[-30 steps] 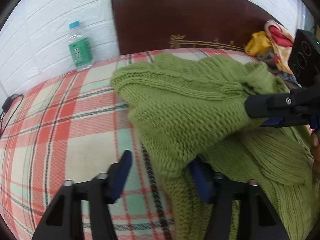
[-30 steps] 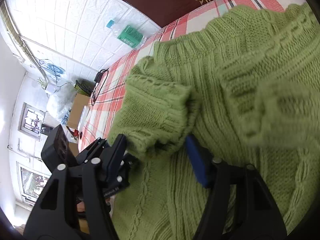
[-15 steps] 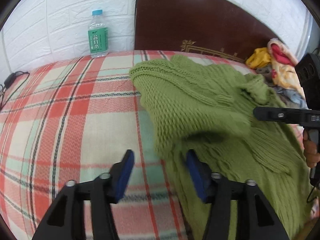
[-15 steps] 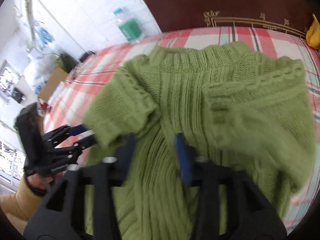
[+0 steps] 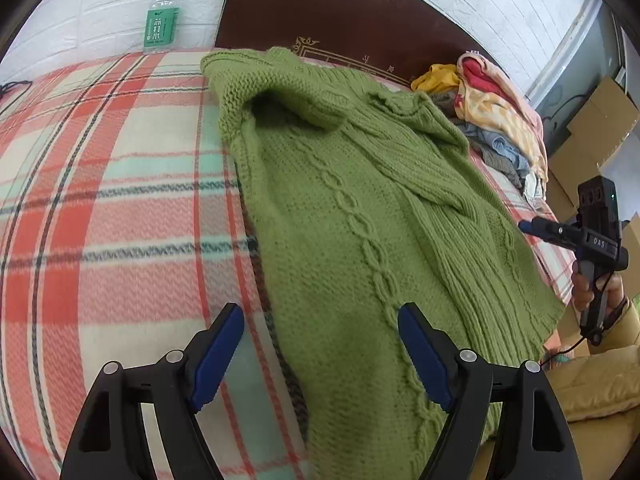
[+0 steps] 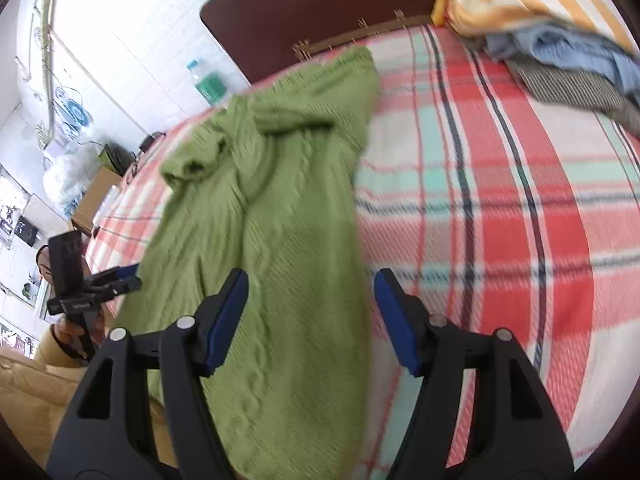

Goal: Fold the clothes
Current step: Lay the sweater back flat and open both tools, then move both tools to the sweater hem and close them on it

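1. The green sweater lies lengthwise on the plaid bed, both sleeves laid in over its body, hem toward the person.
2. Chunky knit — likely soft, floppy and fairly heavy, so it should sag and stretch if lifted by one point; the hem corners or shoulders look the best holds.
3. Left tool and right tool hang wide open above it, holding nothing.

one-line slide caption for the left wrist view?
Open left gripper over a green cable-knit sweater lying on a plaid bedspread, right gripper at its far edge.
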Demonstrator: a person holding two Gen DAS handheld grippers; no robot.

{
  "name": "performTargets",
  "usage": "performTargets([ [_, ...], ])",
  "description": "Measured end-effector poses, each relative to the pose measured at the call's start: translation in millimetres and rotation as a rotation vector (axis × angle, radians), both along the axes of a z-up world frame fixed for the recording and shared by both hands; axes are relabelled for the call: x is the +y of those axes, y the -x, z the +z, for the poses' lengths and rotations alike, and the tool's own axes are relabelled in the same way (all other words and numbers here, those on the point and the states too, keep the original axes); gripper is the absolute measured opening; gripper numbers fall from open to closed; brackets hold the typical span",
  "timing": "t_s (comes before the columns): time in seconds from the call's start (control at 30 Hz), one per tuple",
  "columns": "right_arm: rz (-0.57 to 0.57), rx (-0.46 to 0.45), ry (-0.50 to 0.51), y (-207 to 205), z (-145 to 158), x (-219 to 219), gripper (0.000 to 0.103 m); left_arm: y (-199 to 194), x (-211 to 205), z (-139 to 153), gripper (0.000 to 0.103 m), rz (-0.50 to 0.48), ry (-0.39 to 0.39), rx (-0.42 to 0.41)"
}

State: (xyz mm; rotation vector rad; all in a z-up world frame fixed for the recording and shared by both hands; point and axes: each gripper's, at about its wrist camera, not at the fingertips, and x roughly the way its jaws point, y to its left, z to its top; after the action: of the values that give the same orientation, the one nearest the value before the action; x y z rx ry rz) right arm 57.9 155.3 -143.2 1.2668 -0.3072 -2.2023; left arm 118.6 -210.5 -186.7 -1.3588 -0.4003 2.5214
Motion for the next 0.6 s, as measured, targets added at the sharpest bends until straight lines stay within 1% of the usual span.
performTargets([
  [0.07,0.008,-0.028,0.010,-5.6,-10.7,2.9,0.067,-6.9,3.3,0.6,0.082,-0.003,-0.010,-0.009],
  [0.2,0.047,-0.049,0.055,-13.0,-21.2,5.3,0.067,-18.9,8.4,-0.1,0.082,-0.012,-0.047,-0.028],
  [0.3,0.074,-0.050,0.064,-20.5,-23.3,3.6,0.067,-27.6,12.1,-1.4,0.083,-0.017,-0.072,-0.043],
  [0.4,0.092,-0.048,0.083,-26.7,-25.6,0.6,0.067,-33.2,15.5,-2.2,0.084,-0.037,-0.126,-0.057],
  [0.47,0.099,-0.049,0.079,-29.2,-29.5,-2.1,0.068,-37.2,18.6,-3.5,0.086,-0.044,-0.135,-0.059],
  [0.53,0.106,-0.039,0.097,-31.8,-31.4,-2.4,0.075,-38.2,22.4,-3.7,0.090,-0.049,-0.142,-0.059],
  [0.6,0.115,-0.032,0.118,-33.6,-33.3,-2.9,0.083,-38.7,24.7,-3.5,0.092,-0.044,-0.145,-0.059],
])
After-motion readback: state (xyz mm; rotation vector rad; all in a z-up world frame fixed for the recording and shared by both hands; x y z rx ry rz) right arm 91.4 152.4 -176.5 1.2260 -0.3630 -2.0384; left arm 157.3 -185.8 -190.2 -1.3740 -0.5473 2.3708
